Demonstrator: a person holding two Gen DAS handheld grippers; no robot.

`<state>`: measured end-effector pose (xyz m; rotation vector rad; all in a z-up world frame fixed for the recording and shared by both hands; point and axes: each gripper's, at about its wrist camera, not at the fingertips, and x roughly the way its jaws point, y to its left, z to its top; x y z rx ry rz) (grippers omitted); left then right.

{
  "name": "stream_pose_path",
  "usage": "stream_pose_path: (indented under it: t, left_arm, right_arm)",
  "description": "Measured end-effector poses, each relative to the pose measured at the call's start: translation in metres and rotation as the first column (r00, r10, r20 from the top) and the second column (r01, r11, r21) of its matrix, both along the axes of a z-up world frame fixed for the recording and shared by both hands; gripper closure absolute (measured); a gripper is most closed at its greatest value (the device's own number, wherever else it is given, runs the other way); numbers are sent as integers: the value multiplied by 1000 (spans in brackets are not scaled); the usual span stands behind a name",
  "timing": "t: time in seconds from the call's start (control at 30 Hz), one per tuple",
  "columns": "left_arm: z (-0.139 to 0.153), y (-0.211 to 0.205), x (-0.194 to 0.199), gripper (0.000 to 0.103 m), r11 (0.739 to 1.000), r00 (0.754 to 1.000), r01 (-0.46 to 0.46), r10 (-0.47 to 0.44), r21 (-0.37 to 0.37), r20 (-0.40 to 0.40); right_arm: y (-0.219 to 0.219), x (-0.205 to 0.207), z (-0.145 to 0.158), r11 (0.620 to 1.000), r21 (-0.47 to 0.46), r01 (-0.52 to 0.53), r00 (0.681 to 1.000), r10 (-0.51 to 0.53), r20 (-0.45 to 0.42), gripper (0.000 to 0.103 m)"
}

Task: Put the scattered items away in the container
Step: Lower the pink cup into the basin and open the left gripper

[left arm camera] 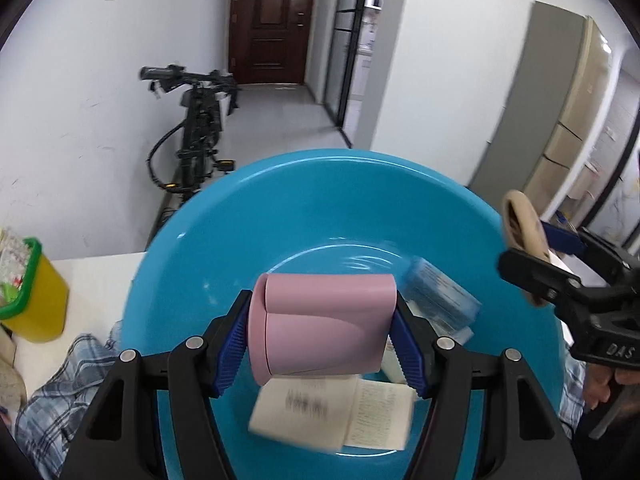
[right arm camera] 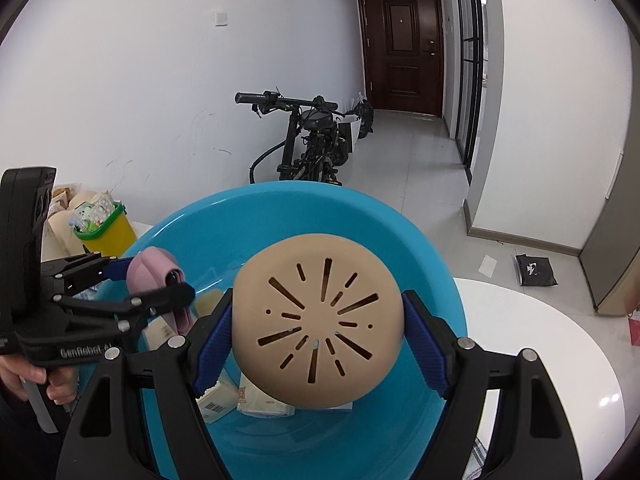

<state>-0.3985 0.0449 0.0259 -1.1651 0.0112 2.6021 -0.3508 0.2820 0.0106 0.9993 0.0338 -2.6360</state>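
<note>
Hovering mid-frame over a blue basin (left arm camera: 320, 200), the left gripper (left arm camera: 322, 340) pinches a pink holder (left arm camera: 320, 320); the right gripper (right arm camera: 318, 344) clamps a beige slotted disc (right arm camera: 318, 324).

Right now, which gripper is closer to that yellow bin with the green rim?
Left. The left gripper holds a pink item just beside the yellow bin; the right gripper is farther across the blue basin.

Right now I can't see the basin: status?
Left gripper clamps pink object; right gripper clamps beige disc. Both over blue basin. Nothing blocking.

Black tool (left arm camera: 320, 340) (blue ribbed pads)
</note>
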Motion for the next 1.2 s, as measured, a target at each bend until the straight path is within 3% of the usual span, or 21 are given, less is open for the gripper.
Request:
stream_pose_path:
  t: [0.13, 0.43, 0.8, 0.93, 1.2]
  left_arm:
    - [-8, 14, 2, 36, 999, 999, 29, -28, -44, 19]
    - [-13, 29, 10, 36, 994, 995, 89, -86, -56, 53]
    - [-13, 32, 13, 35, 995, 995, 83, -80, -51, 63]
    - [-9, 29, 15, 24, 997, 997, 72, -70, -41, 42]
    - [-1, 17, 12, 24, 999, 999, 43, -43, -27, 23]
  right_arm:
    - [1, -1, 1, 1000, -3, 7, 1000, -7, 0, 26]
    - [1, -1, 3, 1000, -6, 16, 1000, -16, -3, 26]
    - [4, -1, 4, 1000, -8, 21, 1000, -21, -6, 26]
    - [7, -1, 4, 1000, -9, 24, 1000, -24, -8, 26]
    - [8, -1, 2, 1000, -3, 17, 1000, -17, -4, 26]
